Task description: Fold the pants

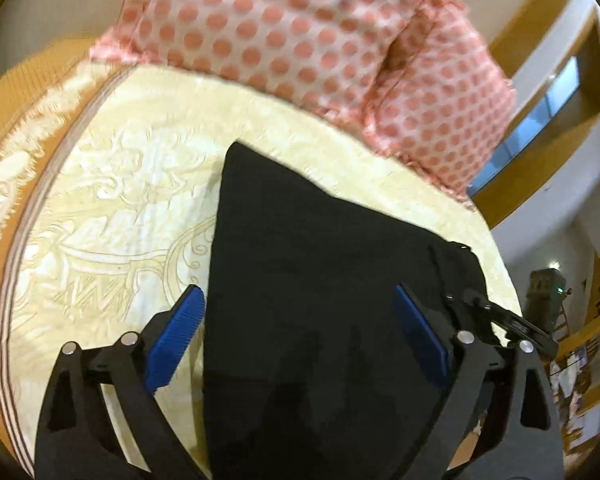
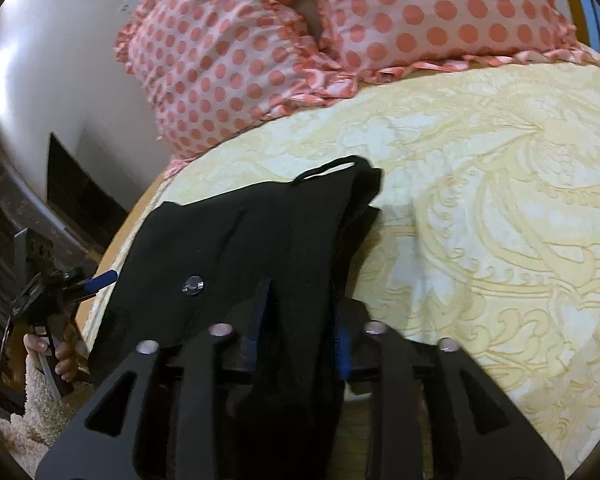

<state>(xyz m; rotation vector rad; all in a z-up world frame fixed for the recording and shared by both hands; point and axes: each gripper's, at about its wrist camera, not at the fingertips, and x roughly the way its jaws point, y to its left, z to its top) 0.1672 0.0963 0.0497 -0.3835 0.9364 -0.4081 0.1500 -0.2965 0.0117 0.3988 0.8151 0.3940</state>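
Note:
Black pants (image 1: 320, 280) lie folded on the yellow patterned bedspread (image 1: 120, 200). My left gripper (image 1: 296, 320) is open, its blue pads (image 1: 178, 332) spread wide just above the pants' near part. In the right wrist view the pants (image 2: 228, 240) show the waistband end with a silver button (image 2: 192, 285). My right gripper (image 2: 300, 332) is shut on a bunched fold of the pants, its blue pads (image 2: 342, 346) mostly hidden by cloth. The left gripper also shows in the right wrist view (image 2: 60, 284), off the bed's left edge, and the right gripper in the left wrist view (image 1: 500, 312).
Two pink polka-dot pillows (image 1: 300, 32) lie at the head of the bed; they also show in the right wrist view (image 2: 300, 40). An orange bed border (image 1: 16, 92) runs along the left. A white wall (image 2: 60, 60) and a beige rug (image 2: 40, 408) lie beside the bed.

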